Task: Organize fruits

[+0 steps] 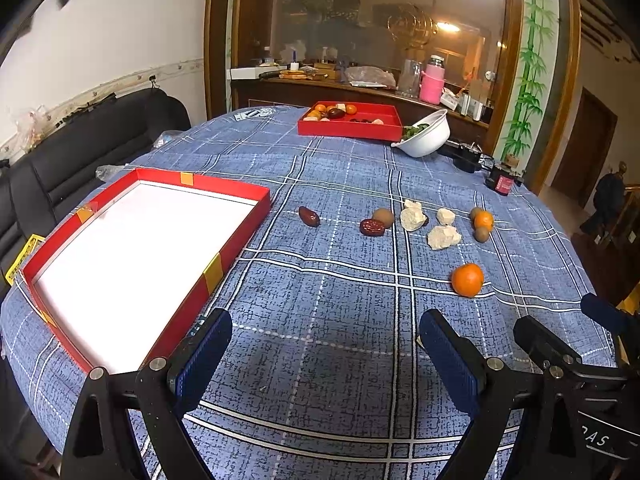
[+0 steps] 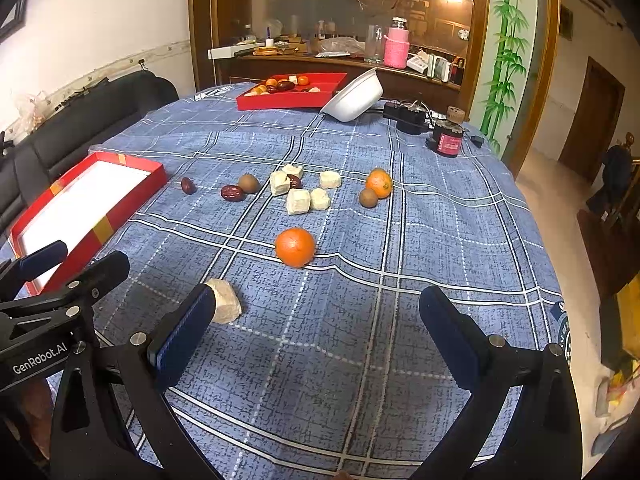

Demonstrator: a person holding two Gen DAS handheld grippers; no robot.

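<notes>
Fruits lie scattered mid-table on the blue plaid table, right of the empty red tray: a lone orange nearest, pale chunks beyond. Left gripper and right gripper hover above the cloth, jaws wide apart, holding nothing

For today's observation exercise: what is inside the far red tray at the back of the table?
The far red tray holds small oranges, dark reddish fruits and pale chunks in its left part. Its near wall hides the floor; the white bowl covers its right corner.
</notes>
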